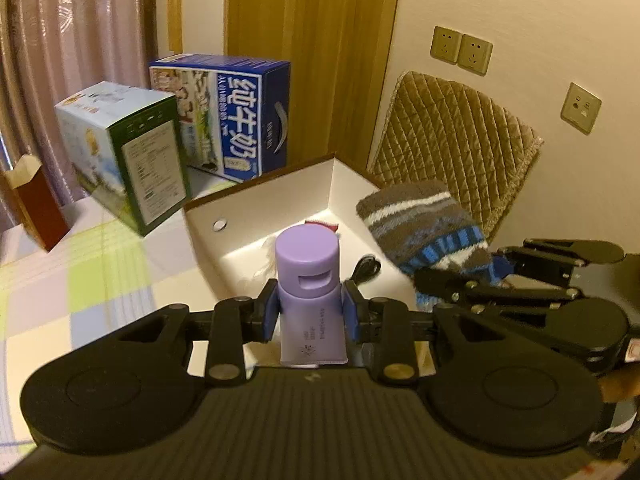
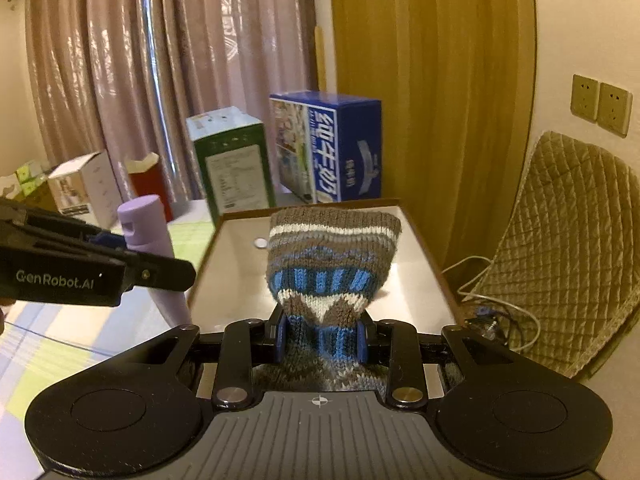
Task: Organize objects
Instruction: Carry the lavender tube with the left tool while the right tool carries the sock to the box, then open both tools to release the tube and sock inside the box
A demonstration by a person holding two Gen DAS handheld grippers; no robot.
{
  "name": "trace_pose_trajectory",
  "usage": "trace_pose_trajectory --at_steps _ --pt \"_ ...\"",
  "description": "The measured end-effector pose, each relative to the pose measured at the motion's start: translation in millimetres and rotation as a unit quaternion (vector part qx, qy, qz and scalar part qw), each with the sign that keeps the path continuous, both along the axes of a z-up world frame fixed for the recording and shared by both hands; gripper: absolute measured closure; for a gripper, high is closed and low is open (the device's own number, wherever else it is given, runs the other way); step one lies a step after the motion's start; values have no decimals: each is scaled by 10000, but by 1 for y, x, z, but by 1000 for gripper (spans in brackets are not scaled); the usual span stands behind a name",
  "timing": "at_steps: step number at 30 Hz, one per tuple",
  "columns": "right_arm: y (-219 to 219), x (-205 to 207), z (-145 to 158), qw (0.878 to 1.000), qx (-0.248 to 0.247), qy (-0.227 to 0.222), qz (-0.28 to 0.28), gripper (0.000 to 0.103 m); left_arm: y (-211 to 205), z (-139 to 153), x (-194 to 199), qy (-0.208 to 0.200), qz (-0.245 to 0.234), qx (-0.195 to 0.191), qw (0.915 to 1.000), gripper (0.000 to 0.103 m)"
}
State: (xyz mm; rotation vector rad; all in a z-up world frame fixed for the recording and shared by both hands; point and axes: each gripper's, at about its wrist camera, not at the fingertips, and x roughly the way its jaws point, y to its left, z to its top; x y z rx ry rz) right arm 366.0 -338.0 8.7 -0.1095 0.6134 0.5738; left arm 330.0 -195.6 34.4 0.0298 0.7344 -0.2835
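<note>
My left gripper (image 1: 310, 312) is shut on a purple tube (image 1: 308, 276) with a round flip cap, held cap-forward above the near edge of an open white box (image 1: 280, 196). In the right wrist view the same purple tube (image 2: 148, 240) shows at the left, clamped in the left gripper. My right gripper (image 2: 322, 340) is shut on a striped knitted sock (image 2: 332, 256) in brown, white and blue, which hangs over the white box (image 2: 416, 280). The sock (image 1: 424, 228) also shows at the right of the left wrist view. A small round silver thing (image 2: 261, 243) lies in the box.
Behind the white box stand a blue milk carton case (image 1: 236, 116) and a green-and-white carton (image 1: 128, 152). A red box (image 1: 36, 204) sits at the left on the checked tablecloth (image 1: 80, 280). A quilted cushion (image 2: 560, 240) leans on the wall at the right, with cables (image 2: 500, 312) below.
</note>
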Motion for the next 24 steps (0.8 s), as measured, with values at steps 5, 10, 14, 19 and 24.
trace_pose_trajectory --at_steps 5,10,14,19,24 --pt "-2 28 -10 9999 -128 79 66 74 -20 -8 36 81 0 91 9999 75" --pt "0 50 -22 9994 -256 170 133 74 -31 -24 69 246 104 146 9995 75" --pt "4 66 -31 9989 -350 237 184 74 -37 -40 93 451 203 205 9986 75" --pt "7 80 -42 9980 -465 352 239 74 -42 -58 116 647 248 363 9969 75" --pt "10 90 -50 9971 -538 464 286 74 -44 -75 132 864 264 487 9947 75"
